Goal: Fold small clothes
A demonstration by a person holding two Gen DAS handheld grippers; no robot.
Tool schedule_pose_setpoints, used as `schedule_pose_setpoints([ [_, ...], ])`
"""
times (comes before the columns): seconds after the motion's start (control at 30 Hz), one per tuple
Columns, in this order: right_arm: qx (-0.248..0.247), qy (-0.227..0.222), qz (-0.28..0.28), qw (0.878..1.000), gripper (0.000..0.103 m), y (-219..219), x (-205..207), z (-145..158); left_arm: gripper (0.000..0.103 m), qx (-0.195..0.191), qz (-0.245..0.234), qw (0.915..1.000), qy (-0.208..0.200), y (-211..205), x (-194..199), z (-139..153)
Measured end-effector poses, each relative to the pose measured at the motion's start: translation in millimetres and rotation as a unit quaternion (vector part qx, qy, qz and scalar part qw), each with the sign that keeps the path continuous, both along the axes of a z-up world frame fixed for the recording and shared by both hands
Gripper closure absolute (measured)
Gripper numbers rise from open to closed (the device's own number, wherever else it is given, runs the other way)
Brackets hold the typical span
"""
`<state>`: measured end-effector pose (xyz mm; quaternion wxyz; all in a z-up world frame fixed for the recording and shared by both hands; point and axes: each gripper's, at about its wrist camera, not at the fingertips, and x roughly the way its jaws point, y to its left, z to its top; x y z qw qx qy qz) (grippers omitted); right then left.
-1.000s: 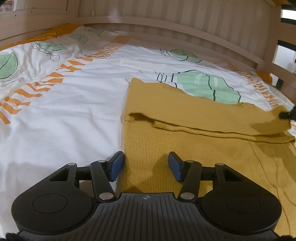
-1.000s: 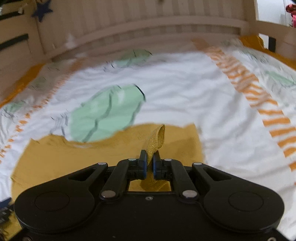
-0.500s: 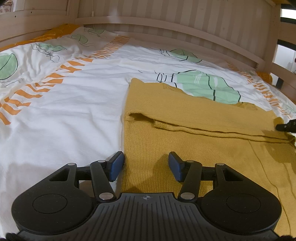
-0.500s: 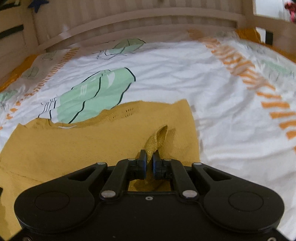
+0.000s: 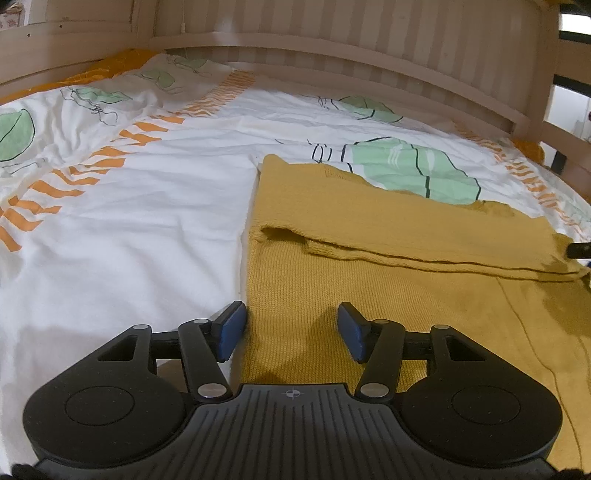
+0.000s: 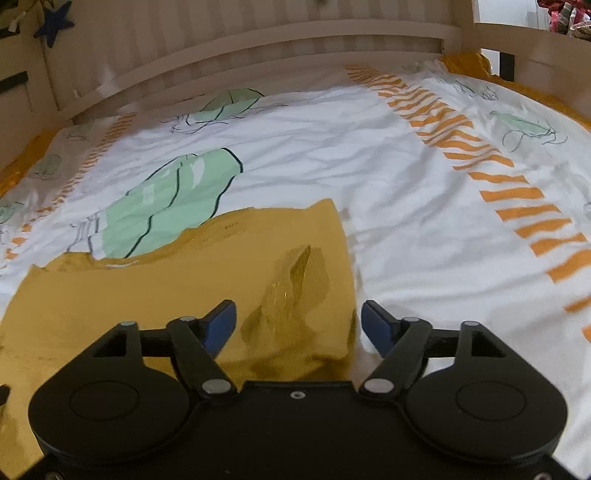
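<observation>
A mustard knitted garment [image 5: 388,295] lies flat on the bed, its far part folded over into a second layer [image 5: 406,229]. My left gripper [image 5: 291,326] hovers open over the garment's near left edge, pads clear of the cloth. In the right wrist view the same garment [image 6: 147,295] fills the lower left. My right gripper [image 6: 299,325] has its jaws opening, and a raised pinch of fabric [image 6: 295,280] stands loose between the blue pads, untouched. A tip of the right gripper [image 5: 578,250] shows at the left wrist view's far right edge.
The white duvet [image 5: 147,229] carries orange stripes and green leaf prints. A slatted wooden bed rail [image 5: 332,44] curves round the far side and continues down the right [image 6: 517,44]. A blue star [image 6: 53,20] hangs at the upper left.
My right gripper has opened and let go of the mustard fabric it was pinching; the folded layer now lies flatter. The left gripper has not moved.
</observation>
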<state>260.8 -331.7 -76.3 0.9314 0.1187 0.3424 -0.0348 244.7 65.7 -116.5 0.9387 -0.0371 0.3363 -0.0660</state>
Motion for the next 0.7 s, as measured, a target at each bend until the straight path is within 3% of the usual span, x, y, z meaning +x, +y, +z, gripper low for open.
schedule_pose_setpoints([
  [0.17,0.063,0.003,0.005,0.998,0.016,-7,-40,14,0.048,0.008,-0.015,0.9994,0.032,0,3,7],
  [0.33,0.088,-0.003,0.025,0.996,0.011,-5,-83,28,0.048,-0.034,-0.019,0.9962,0.078,16,-16,19],
  [0.47,0.102,-0.007,0.034,0.994,0.010,-6,-118,39,0.049,-0.040,-0.004,0.9928,0.112,28,-42,33],
  [0.7,0.111,-0.016,0.052,0.992,0.005,-3,-170,55,0.049,-0.032,0.002,0.9957,0.086,44,-105,83],
])
